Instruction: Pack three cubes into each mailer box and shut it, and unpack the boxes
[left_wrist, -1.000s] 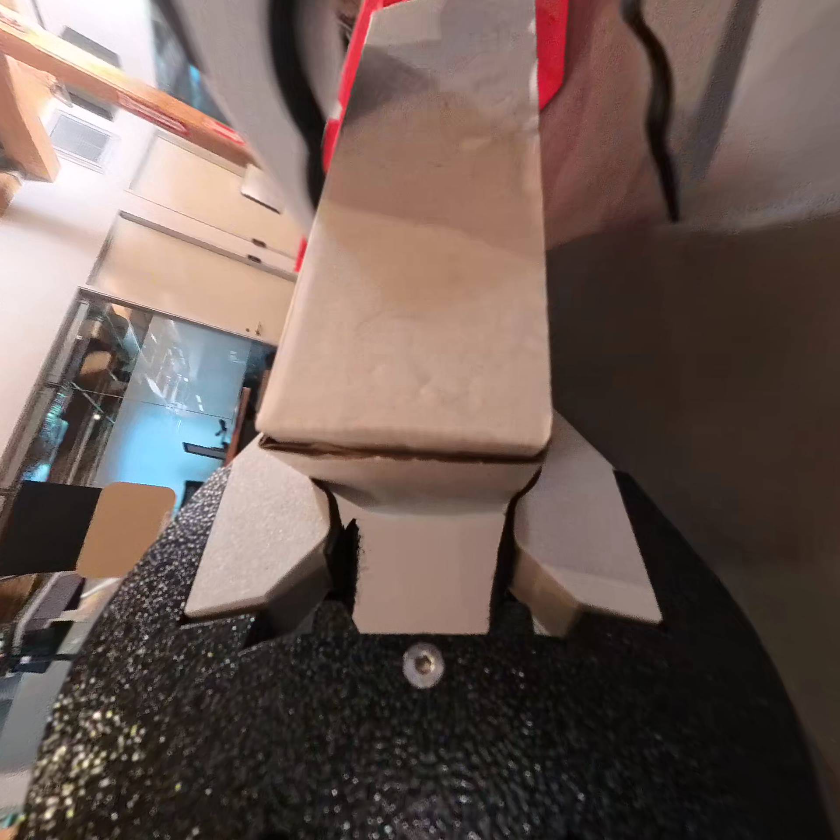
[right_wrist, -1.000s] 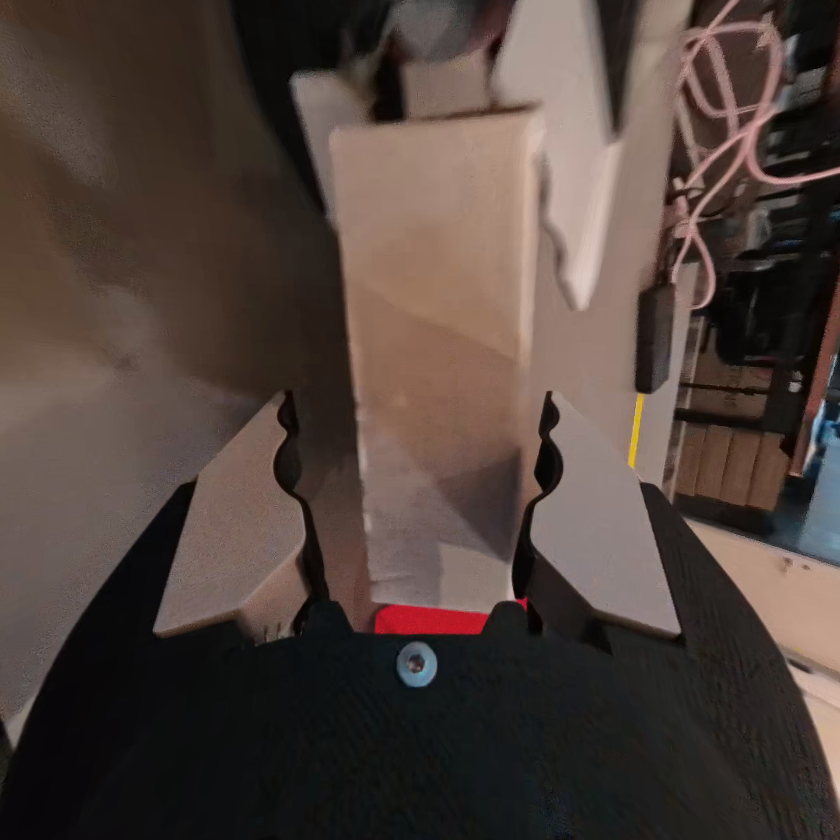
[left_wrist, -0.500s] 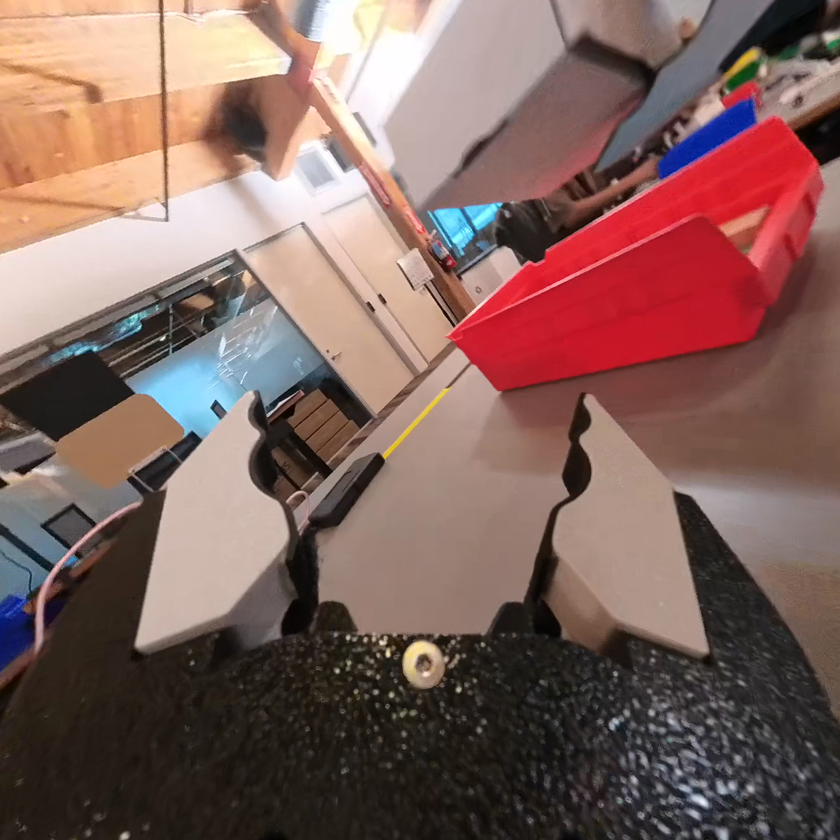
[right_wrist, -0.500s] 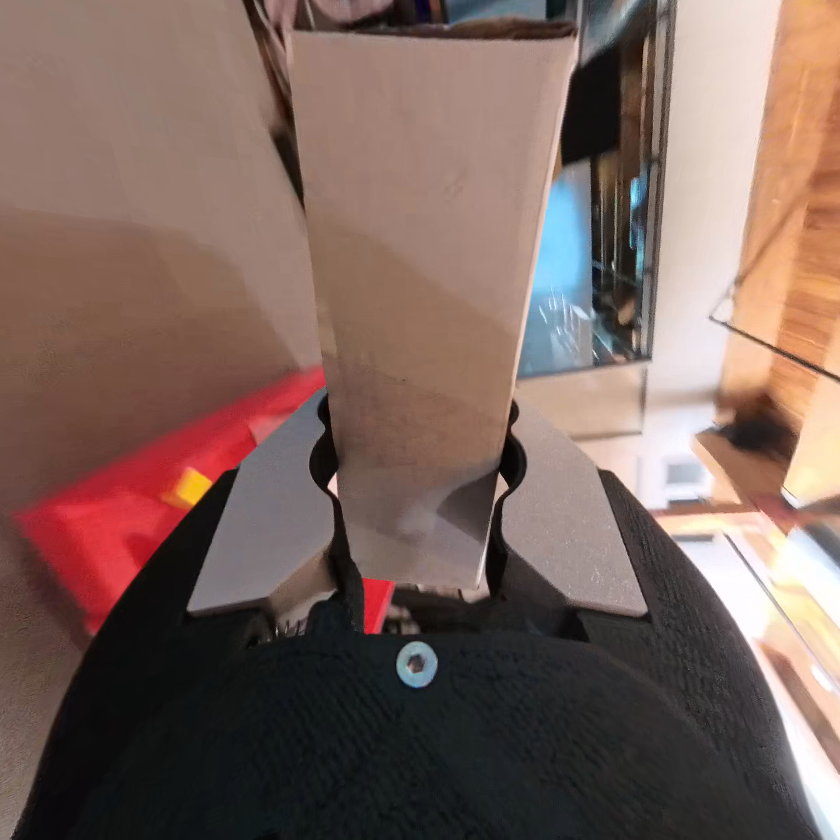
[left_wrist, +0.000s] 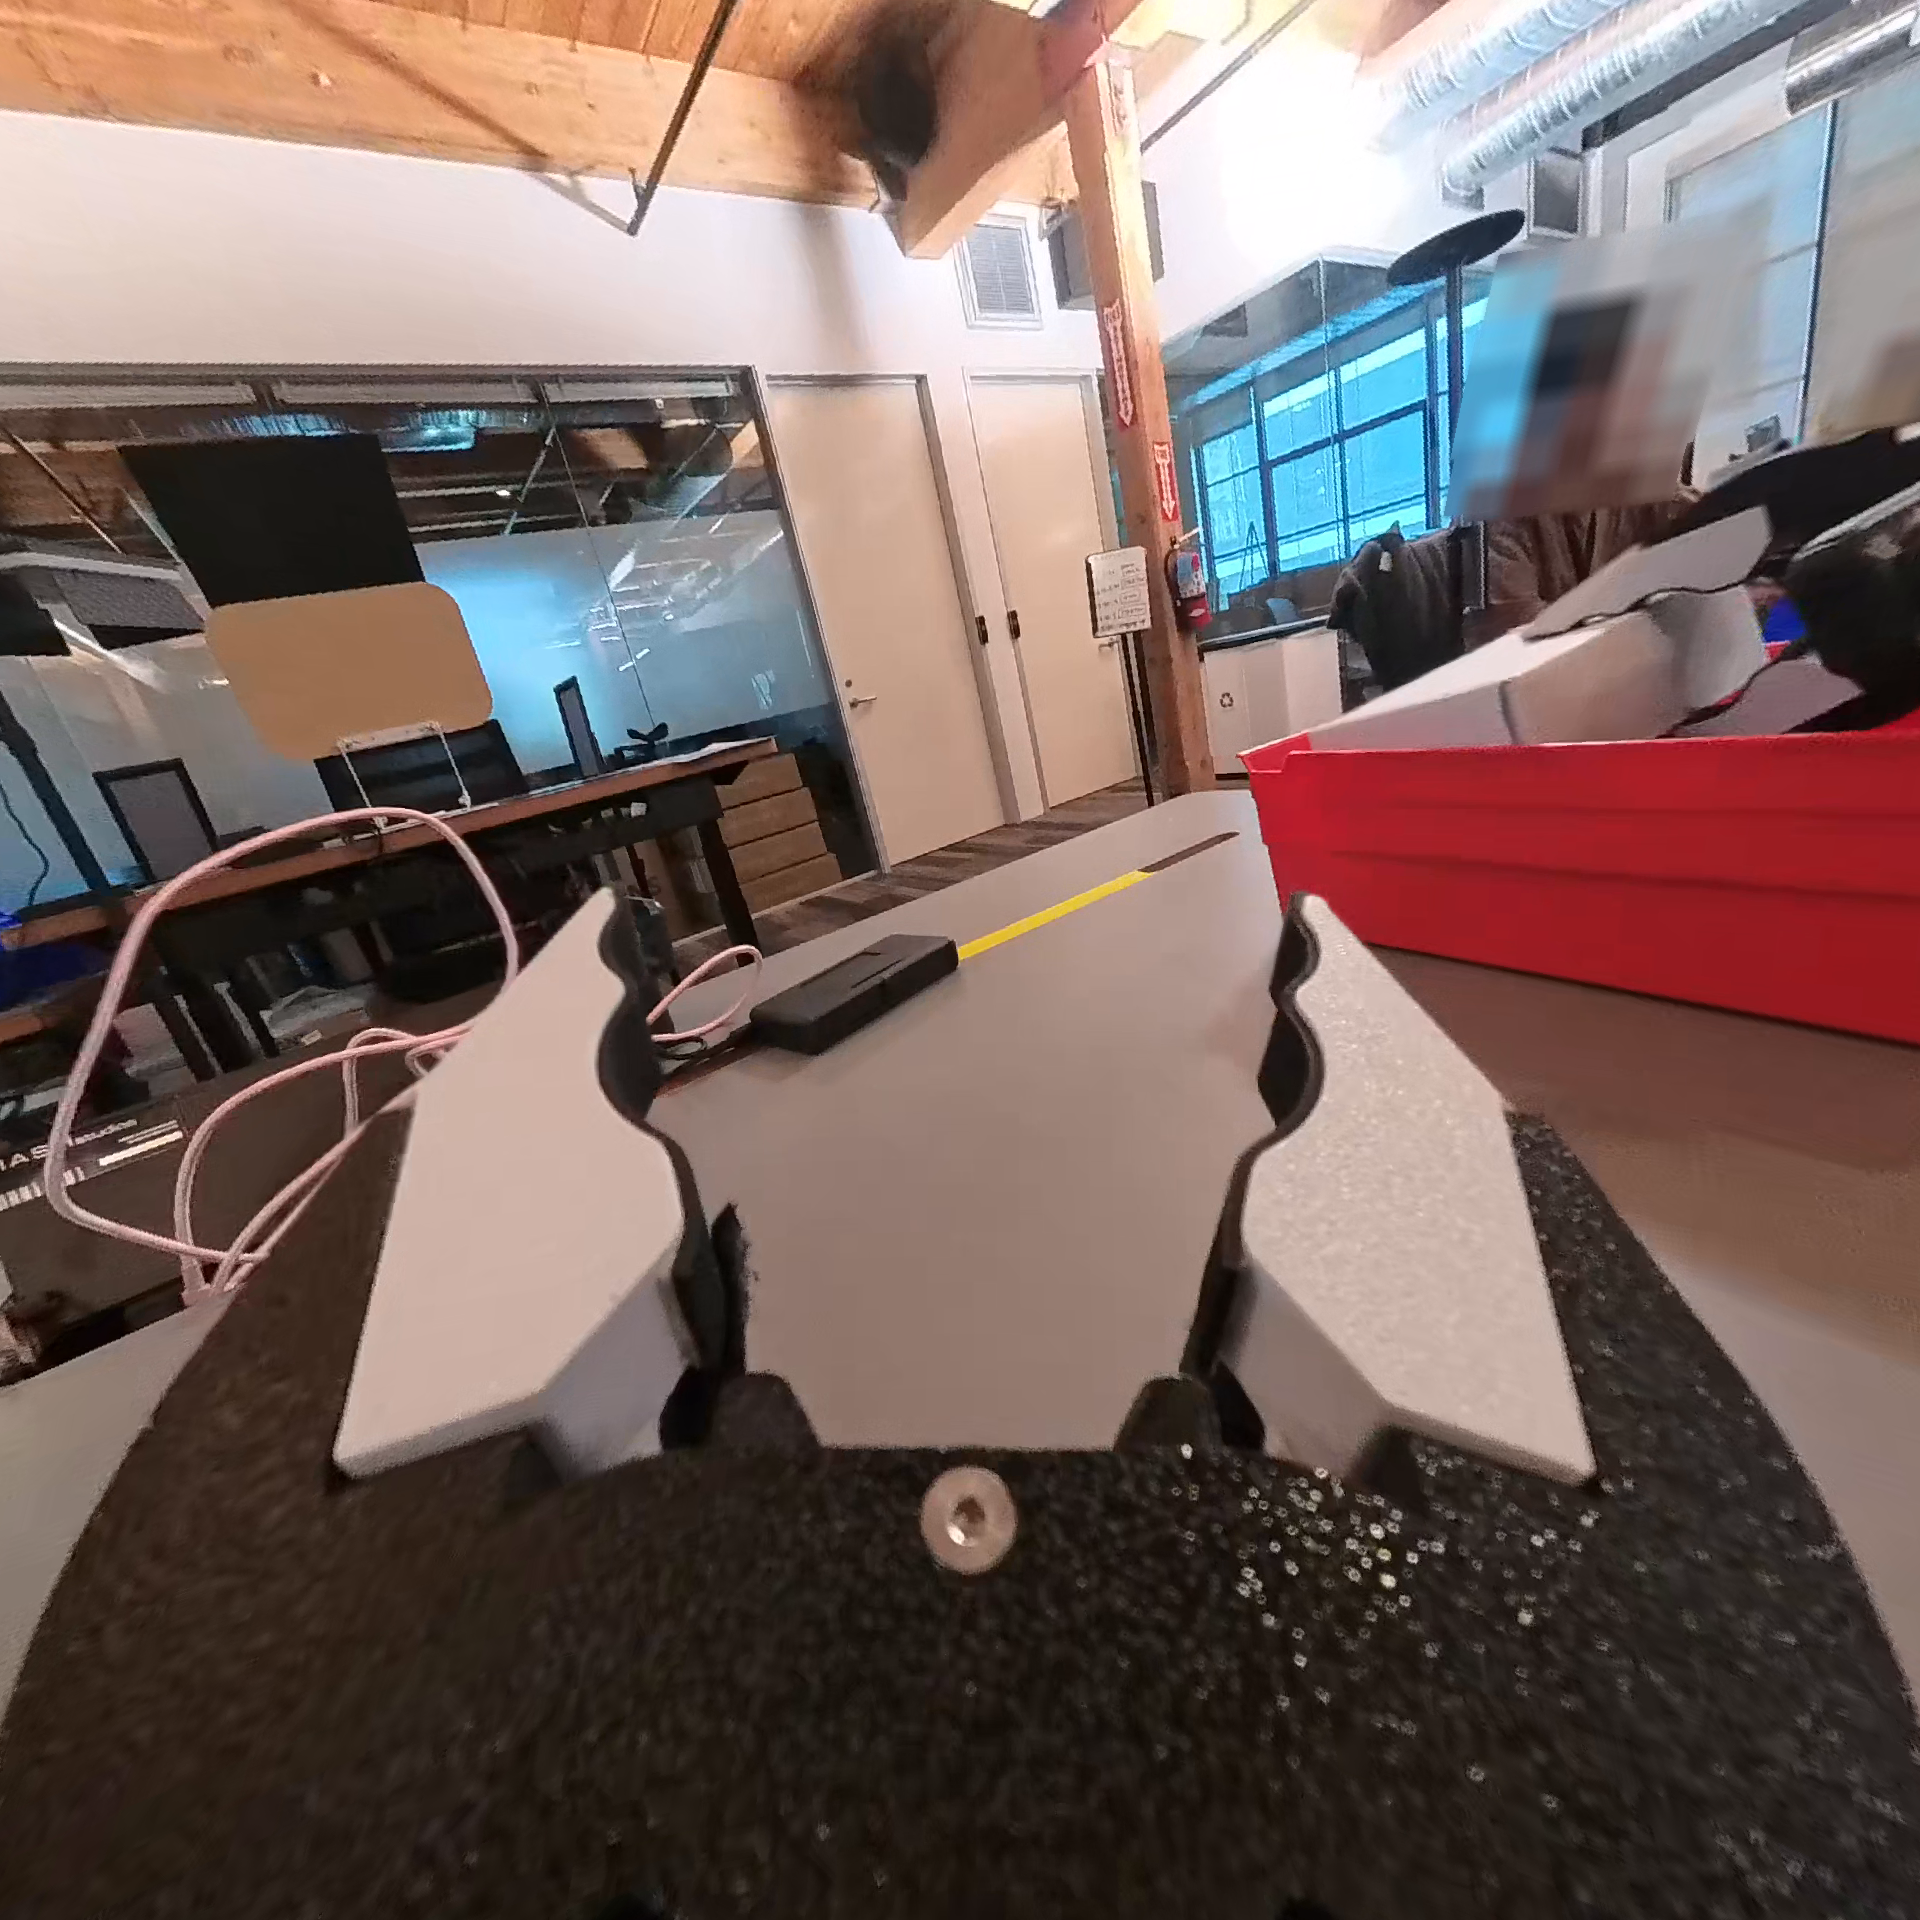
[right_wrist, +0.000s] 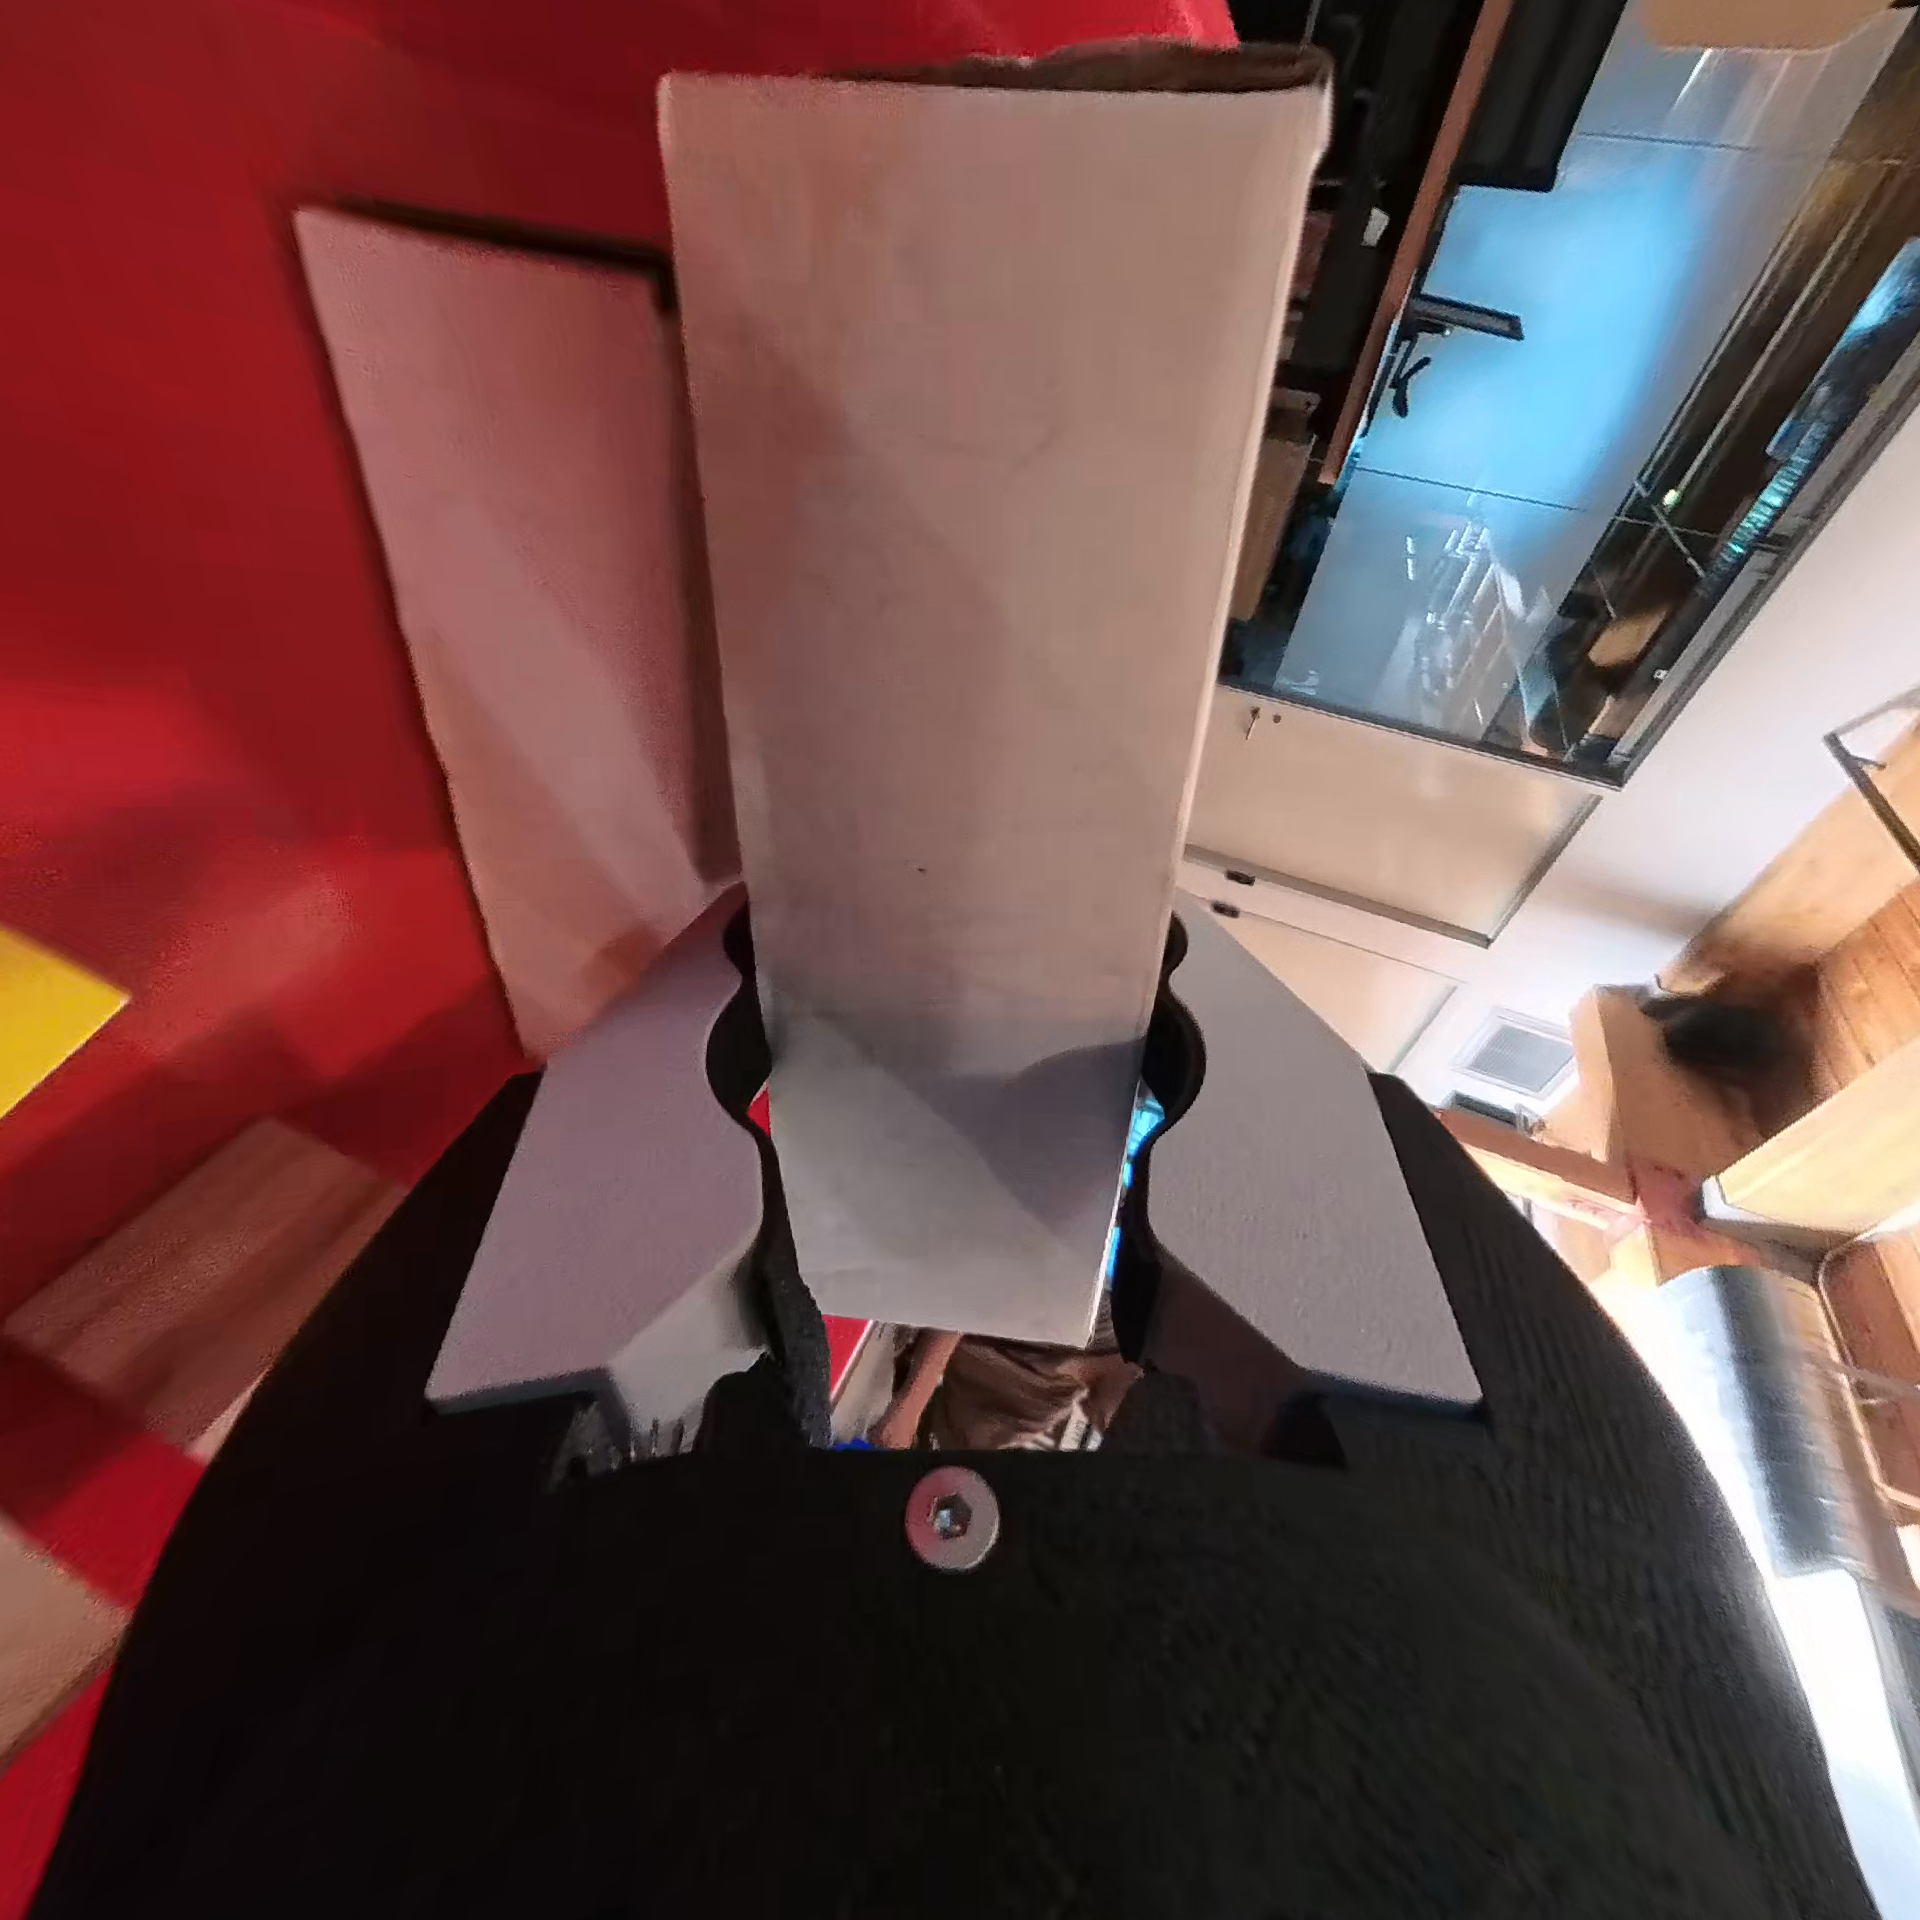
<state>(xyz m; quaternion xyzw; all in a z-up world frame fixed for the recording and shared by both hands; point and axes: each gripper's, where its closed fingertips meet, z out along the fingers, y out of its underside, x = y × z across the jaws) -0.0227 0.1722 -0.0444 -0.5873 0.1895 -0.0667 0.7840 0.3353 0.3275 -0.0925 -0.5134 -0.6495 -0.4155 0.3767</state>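
- Released by the left gripper (left_wrist: 940, 1013), the white cardboard mailer box (right_wrist: 977, 623) now sits only between the right gripper's (right_wrist: 956, 1023) fingers, pressed on both sides, above the red plastic bin (left_wrist: 1600, 831).
- Left fingers gape wide over the grey tabletop (left_wrist: 966, 1195).
- Likely step: setting the box into the bin; next, lower and let go.

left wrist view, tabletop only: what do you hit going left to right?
Pink cable → small black box → yellow tape strip → red bin, with a white mailer box showing above its rim.
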